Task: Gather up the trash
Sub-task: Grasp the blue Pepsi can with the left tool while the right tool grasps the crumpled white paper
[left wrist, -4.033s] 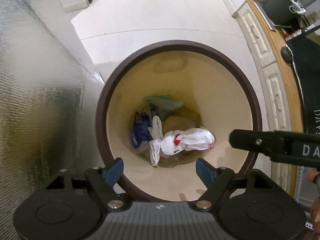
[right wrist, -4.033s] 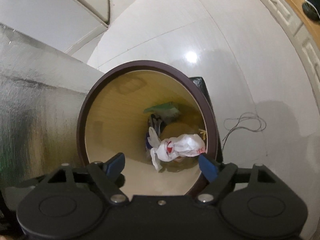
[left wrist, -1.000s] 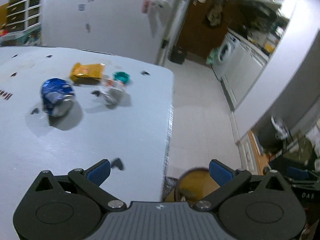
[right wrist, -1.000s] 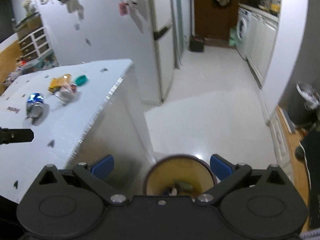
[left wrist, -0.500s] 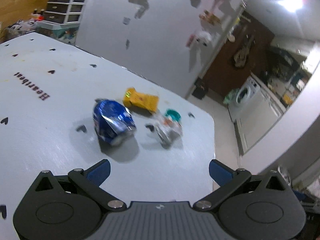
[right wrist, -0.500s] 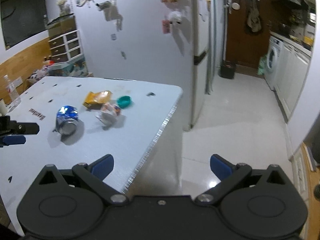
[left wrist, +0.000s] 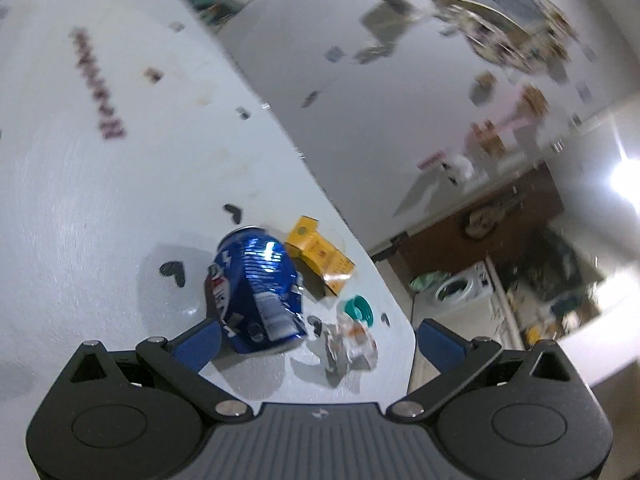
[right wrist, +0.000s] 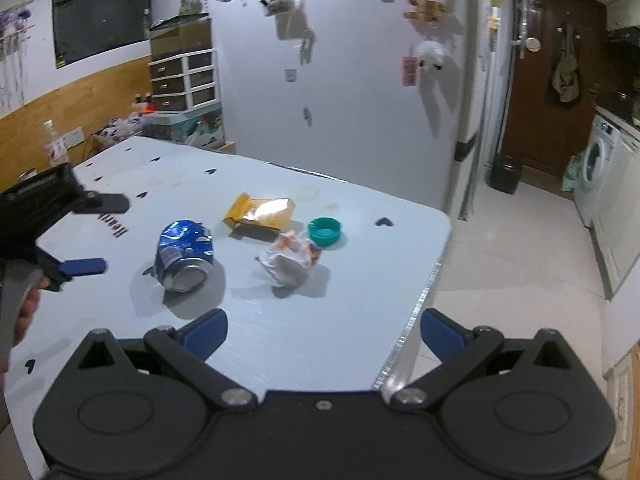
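A dented blue can (left wrist: 256, 292) (right wrist: 185, 255) lies on its side on the white table (right wrist: 340, 336). Behind it rests a yellow packet (left wrist: 319, 254) (right wrist: 261, 211). A crumpled white wrapper (left wrist: 352, 346) (right wrist: 289, 261) and a teal cap (left wrist: 359, 310) (right wrist: 325, 231) sit to its right. My left gripper (left wrist: 318, 340) (right wrist: 86, 234) is open just before the can, its left finger beside the can's near end. My right gripper (right wrist: 324, 330) hangs open over the table's near edge, short of the wrapper.
The table's right edge (right wrist: 424, 292) drops to a pale tiled floor (right wrist: 520, 248). A fridge (right wrist: 360, 80) with magnets stands behind the table. A washing machine (right wrist: 600, 176) and a brown door (right wrist: 552, 80) are at the far right. A person's hand (right wrist: 24, 308) holds the left gripper.
Both grippers have left the bin and swung up to the table. The left gripper has closed in on the blue can; the right one now faces the wrapper and cap.
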`<state>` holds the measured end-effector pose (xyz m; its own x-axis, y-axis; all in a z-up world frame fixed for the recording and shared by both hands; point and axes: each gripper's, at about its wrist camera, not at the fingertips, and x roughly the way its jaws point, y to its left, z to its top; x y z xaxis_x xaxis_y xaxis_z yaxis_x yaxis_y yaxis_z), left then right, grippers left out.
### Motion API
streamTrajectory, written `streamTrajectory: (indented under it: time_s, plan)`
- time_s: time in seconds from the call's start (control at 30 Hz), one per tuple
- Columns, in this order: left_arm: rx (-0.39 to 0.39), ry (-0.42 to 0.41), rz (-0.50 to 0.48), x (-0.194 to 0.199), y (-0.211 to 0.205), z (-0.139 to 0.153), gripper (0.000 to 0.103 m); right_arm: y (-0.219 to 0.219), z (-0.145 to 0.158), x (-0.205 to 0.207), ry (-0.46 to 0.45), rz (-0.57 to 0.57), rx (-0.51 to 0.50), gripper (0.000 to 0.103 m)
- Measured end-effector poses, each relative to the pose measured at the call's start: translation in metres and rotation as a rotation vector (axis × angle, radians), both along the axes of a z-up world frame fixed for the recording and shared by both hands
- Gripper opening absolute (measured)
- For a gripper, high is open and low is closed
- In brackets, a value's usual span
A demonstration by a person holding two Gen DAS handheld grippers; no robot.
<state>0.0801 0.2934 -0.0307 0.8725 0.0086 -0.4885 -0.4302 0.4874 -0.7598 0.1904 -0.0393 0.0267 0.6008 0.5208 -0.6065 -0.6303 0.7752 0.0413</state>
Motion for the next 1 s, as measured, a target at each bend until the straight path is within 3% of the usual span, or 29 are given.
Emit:
streamTrajectory:
  time_s: [0.4,0.63,0.8,0.87,1.0]
  plan:
    - [-0.223,0.005,0.096,0.024,0.028,-0.059,0.101,0.056,-0.017,0.041,-0.020,0.100,-0.053,0.103]
    - [-0.243,0.001,0.108,0.039,0.028,-0.070,0.101,0.100,-0.036,0.081,-0.034,0.163,-0.102,0.103]
    - [-0.249,-0.003,0.111,0.046,0.028,-0.073,0.101,0.126,-0.058,0.113,0.059,0.147,-0.127,0.102]
    - [-0.254,-0.005,0.113,0.048,0.028,-0.073,0.101,0.133,-0.067,0.121,0.089,0.152,-0.139,0.095]
    - [-0.262,-0.007,0.121,0.056,0.029,-0.073,0.101,0.144,-0.081,0.130,0.119,0.171,-0.162,0.090]
